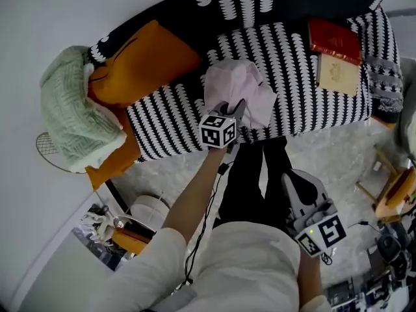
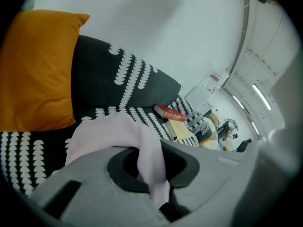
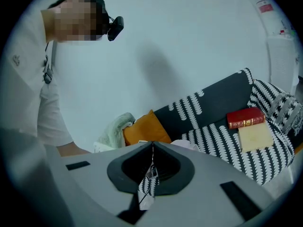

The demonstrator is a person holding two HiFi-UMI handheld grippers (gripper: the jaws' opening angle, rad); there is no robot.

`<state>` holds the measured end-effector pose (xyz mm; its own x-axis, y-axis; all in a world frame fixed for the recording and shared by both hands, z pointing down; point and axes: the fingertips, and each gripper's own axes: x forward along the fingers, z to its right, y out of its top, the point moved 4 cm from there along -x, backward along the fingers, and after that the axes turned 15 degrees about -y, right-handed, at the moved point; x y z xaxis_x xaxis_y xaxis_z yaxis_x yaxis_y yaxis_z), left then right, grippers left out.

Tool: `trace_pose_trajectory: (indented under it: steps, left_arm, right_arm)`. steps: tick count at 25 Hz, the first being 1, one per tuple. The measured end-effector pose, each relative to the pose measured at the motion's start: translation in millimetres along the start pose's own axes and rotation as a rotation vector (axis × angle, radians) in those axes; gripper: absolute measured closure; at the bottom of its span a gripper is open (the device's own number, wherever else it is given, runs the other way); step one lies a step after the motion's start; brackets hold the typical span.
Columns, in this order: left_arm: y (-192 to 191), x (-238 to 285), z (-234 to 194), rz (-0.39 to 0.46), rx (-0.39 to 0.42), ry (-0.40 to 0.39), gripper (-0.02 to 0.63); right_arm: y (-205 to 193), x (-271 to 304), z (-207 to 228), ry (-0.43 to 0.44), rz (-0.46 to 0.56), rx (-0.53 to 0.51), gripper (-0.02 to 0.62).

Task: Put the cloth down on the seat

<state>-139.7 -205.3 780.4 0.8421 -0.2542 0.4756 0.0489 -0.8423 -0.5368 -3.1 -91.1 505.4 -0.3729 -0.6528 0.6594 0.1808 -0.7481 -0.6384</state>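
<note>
Almost complete: pale pink crumpled cloth lies at the front edge of the black-and-white patterned sofa seat, left gripper clamped on it, release remaining; right gripper closed, empty

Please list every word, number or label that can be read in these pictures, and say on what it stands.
No text can be read.
Red book: gold print on cover and spine, too blurred to read.
Beige book: a faint emblem, no legible letters.
Wall label: red and white, too small to read.
</note>
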Motion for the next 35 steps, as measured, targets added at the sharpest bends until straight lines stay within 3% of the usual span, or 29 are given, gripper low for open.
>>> trace_pose_trajectory:
  steps: [6, 14, 25, 35]
  left_arm:
    - [-4.9, 19.3, -20.4, -0.063, 0.029, 0.032, 0.563]
    - [-33.9, 32.9, -52.7, -0.154, -0.01, 0.091, 0.562]
    - [-65.8, 68.7, -91.6, -0.319, 0.085, 0.112, 0.563]
    - [-58.9, 57.6, -81.2, -0.245, -0.06, 0.062, 0.561]
  right_arm:
    - [-0.8, 10.2, 3.1, -0.005, 0.012, 0.018, 0.586]
    - [-11.6, 17.7, 6.6, -0.019, -0.005, 0.038, 0.586]
    - [-26.3, 21.5, 24.8, -0.051, -0.039, 0.057, 0.586]
    - [-15.6, 10.5, 18.3, -0.043, -0.003, 0.042, 0.586]
